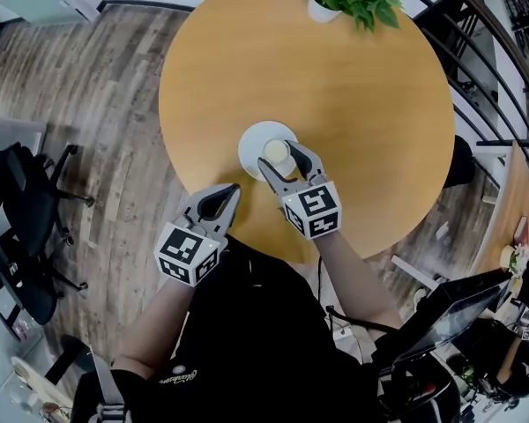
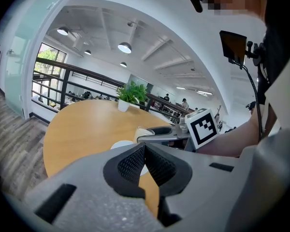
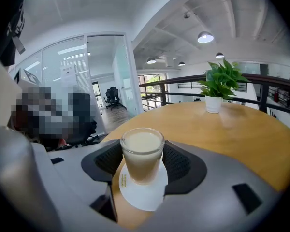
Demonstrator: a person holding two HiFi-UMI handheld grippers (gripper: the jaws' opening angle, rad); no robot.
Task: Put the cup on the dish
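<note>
Holding the cup [image 3: 142, 154] between its pads [image 3: 180, 162], the right gripper [image 1: 280, 157] has it on or just above the dish [image 1: 252, 143] (left gripper [image 1: 225, 197] idle, jaws together); settling it and opening gently seems next.

Bright, even light from ceiling lamps [image 3: 205, 36]; gripper views bulge, darkening at edges.

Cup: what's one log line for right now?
right gripper: shut on cup | cup: over dish, contact unclear | left gripper: shut, empty
</note>
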